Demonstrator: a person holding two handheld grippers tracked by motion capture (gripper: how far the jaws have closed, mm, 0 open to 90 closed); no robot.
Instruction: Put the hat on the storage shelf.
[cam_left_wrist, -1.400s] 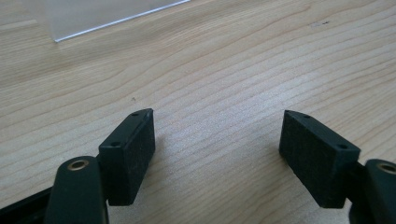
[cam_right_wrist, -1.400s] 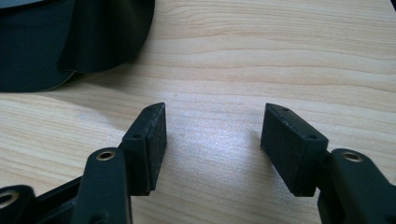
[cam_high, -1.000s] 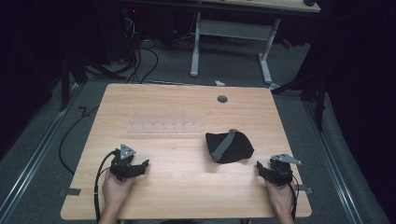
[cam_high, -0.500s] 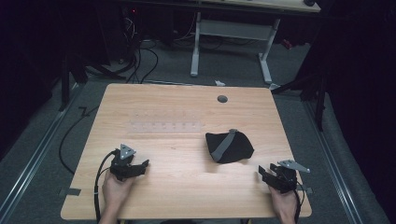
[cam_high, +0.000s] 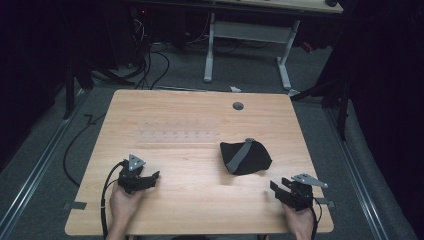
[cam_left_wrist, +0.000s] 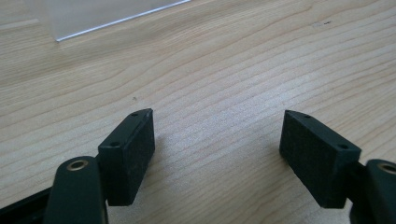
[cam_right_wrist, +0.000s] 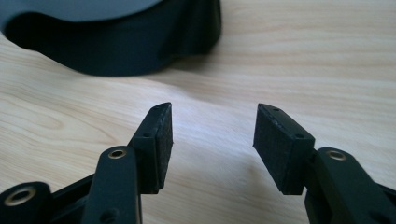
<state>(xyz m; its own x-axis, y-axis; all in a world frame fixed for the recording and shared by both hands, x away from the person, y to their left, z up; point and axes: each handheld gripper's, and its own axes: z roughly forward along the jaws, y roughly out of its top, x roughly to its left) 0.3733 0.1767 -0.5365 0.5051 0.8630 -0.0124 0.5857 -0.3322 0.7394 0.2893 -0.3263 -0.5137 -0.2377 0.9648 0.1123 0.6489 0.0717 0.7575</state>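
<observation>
A black fabric item with a grey strap (cam_high: 246, 157) lies right of the middle of the wooden table (cam_high: 190, 105). My right gripper (cam_high: 276, 189) is near the table's front right corner, a short way in front of the black item (cam_right_wrist: 126, 42) and pointing toward it. It is open; its jaws have just been closing a little with nothing between them (cam_right_wrist: 212, 135). My left gripper (cam_high: 152, 177) rests at the front left, open over bare wood (cam_left_wrist: 217, 140).
A clear plastic strip (cam_high: 177, 135) lies flat left of centre, and its edge (cam_left_wrist: 93, 14) appears beyond the left jaws. A round cable hole (cam_high: 238, 106) sits near the far edge. A desk frame (cam_high: 247, 35) and cables (cam_high: 150, 60) stand on the floor behind.
The right gripper has drawn back slightly toward the near edge, away from the black item, and its jaws stand a little narrower. The left gripper has not moved.
</observation>
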